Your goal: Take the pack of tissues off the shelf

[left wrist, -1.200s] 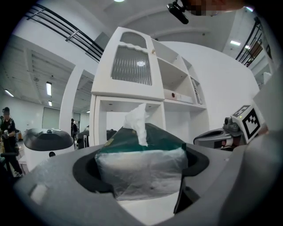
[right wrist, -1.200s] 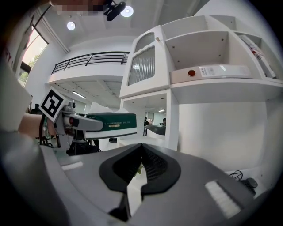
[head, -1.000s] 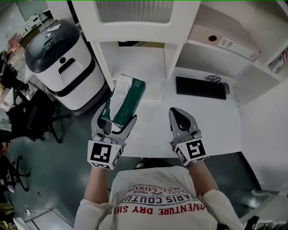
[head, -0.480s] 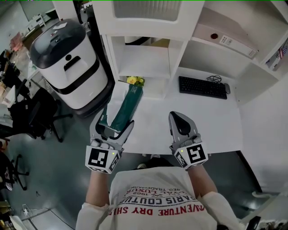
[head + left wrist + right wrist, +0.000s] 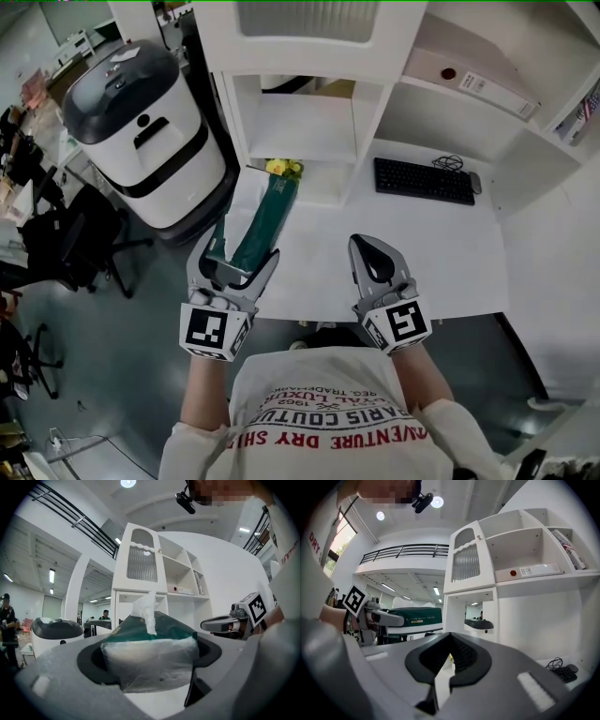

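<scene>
The pack of tissues [image 5: 262, 220] is dark green with a clear plastic end and a white tissue sticking out. It is clear of the shelf, held out over the left edge of the white desk [image 5: 431, 253]. My left gripper [image 5: 241, 253] is shut on its near end, and the pack [image 5: 150, 660] fills the space between the jaws in the left gripper view. My right gripper [image 5: 367, 246] hovers over the desk front with jaws together and nothing in them. The right gripper view shows the pack [image 5: 417, 615] off to the left.
The white shelf unit [image 5: 300, 131] stands at the back of the desk, with something small and yellow [image 5: 283, 169] at its foot. A black keyboard [image 5: 424, 181] lies to the right. A white and grey machine [image 5: 141, 122] stands left of the desk, with dark chairs [image 5: 56, 244] beyond.
A second ago the pack was tilted with its pale side up; it has since turned edge-on and come slightly nearer. Both grippers have barely moved in the last half second.
</scene>
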A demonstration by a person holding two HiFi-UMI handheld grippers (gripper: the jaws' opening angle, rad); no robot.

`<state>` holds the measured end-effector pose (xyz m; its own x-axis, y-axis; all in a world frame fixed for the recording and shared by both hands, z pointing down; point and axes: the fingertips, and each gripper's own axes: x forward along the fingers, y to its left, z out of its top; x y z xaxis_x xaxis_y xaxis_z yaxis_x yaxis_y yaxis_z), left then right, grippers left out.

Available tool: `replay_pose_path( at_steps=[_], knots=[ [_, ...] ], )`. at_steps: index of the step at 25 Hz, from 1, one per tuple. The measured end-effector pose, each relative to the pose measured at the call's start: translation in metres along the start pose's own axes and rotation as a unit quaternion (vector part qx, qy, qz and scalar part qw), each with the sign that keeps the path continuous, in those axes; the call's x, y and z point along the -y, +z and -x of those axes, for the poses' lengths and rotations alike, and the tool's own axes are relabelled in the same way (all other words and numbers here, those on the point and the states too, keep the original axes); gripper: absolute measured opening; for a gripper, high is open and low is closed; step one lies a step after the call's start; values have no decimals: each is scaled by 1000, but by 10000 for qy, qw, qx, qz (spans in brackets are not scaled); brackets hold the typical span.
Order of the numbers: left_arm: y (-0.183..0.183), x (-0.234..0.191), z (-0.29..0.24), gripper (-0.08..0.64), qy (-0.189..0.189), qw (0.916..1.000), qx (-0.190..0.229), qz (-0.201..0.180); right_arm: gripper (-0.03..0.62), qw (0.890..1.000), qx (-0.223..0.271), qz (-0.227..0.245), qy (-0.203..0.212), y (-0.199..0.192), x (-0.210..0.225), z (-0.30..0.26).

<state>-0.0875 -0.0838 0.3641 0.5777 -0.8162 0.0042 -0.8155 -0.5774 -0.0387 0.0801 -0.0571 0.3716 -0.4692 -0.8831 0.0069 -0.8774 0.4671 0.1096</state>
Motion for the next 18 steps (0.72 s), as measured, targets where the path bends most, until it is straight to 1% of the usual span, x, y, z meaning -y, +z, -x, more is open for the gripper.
replay_pose_path(
  at_steps=[7,18],
  knots=[
    [-3,3,-8,437,-112,9998,-64,-119,0,10000,-64,32,-7,-4,2,-5],
    [-4,3,-17,437,-131,9996,-124,-207,0,9999,-154,37,65,-8,2,-13]
  ],
)
